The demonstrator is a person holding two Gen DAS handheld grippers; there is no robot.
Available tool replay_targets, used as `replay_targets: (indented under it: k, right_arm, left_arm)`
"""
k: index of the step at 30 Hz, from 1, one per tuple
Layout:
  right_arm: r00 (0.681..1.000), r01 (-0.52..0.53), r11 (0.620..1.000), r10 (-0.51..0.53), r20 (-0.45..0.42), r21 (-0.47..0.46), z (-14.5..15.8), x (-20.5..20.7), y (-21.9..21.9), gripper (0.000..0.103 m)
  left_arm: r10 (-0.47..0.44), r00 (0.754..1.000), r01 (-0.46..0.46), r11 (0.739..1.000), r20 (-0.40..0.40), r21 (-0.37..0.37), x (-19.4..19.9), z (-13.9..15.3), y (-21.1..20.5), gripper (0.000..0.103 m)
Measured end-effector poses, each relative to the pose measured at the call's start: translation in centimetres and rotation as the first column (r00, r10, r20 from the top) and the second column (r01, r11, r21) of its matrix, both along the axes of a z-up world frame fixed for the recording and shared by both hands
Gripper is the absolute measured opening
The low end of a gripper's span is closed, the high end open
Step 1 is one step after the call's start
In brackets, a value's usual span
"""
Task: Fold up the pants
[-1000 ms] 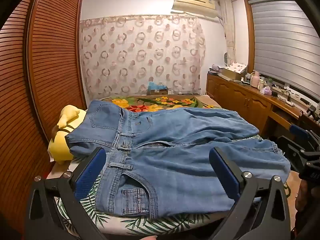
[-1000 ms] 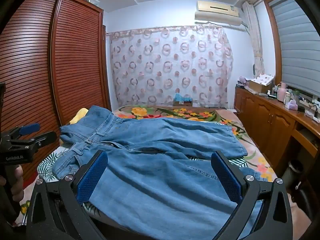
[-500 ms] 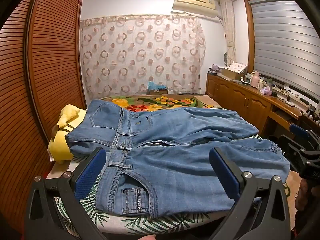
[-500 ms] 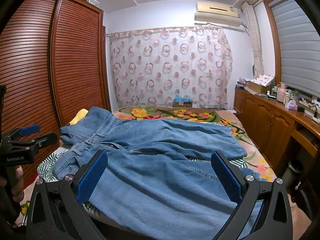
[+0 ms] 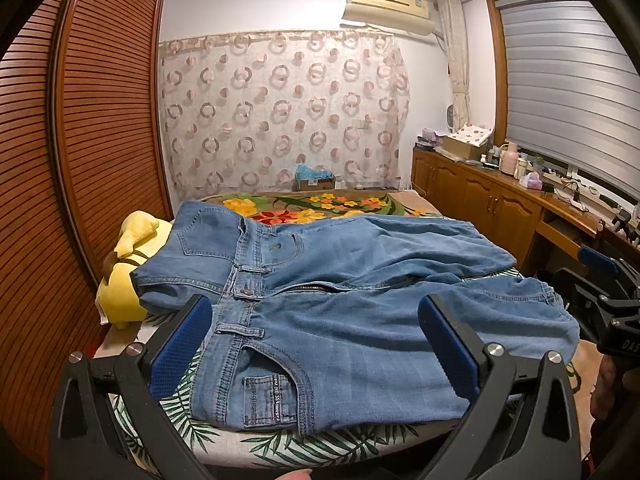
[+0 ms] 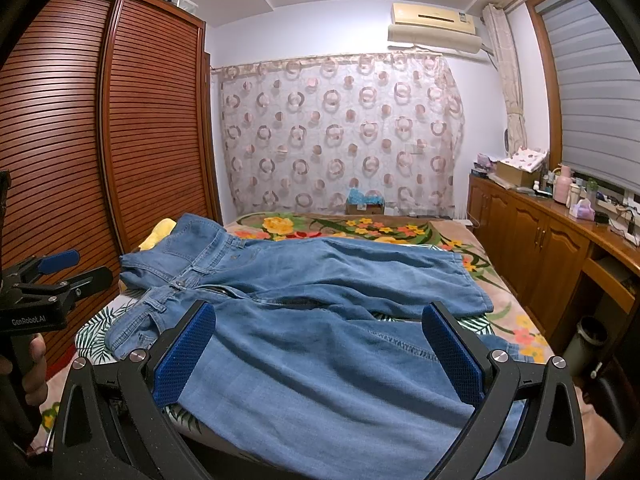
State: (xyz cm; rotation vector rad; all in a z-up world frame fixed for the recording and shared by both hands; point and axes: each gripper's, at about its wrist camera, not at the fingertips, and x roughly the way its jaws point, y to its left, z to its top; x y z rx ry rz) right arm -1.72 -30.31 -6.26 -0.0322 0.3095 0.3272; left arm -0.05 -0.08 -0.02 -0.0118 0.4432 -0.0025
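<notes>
Blue jeans point(image 5: 340, 304) lie spread flat on the bed, waistband to the left, both legs running right. They also show in the right wrist view point(image 6: 312, 312). My left gripper point(image 5: 312, 332) is open and empty, held above the near waistband and front pocket. My right gripper point(image 6: 316, 340) is open and empty, held above the near leg. Each gripper shows at the edge of the other's view: the right one point(image 5: 600, 280) and the left one point(image 6: 56, 272).
A yellow plush toy point(image 5: 124, 272) lies under the far waist corner at the bed's left. The floral bedspread point(image 5: 312, 208) extends beyond the jeans. A slatted wooden wardrobe point(image 5: 92, 140) stands close on the left. A wooden counter point(image 5: 520, 208) with clutter runs along the right.
</notes>
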Motion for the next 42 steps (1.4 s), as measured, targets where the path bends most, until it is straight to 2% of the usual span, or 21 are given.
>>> replay_targets:
  k: [42]
  right_arm:
    - [1.000,0.003,1.000,-0.003,-0.004,0.003,-0.04,-0.04,-0.08,0.103]
  left_arm:
    - [0.000,1.000,0.000,1.000,0.001,0.001,0.01,0.01,0.02,0.103]
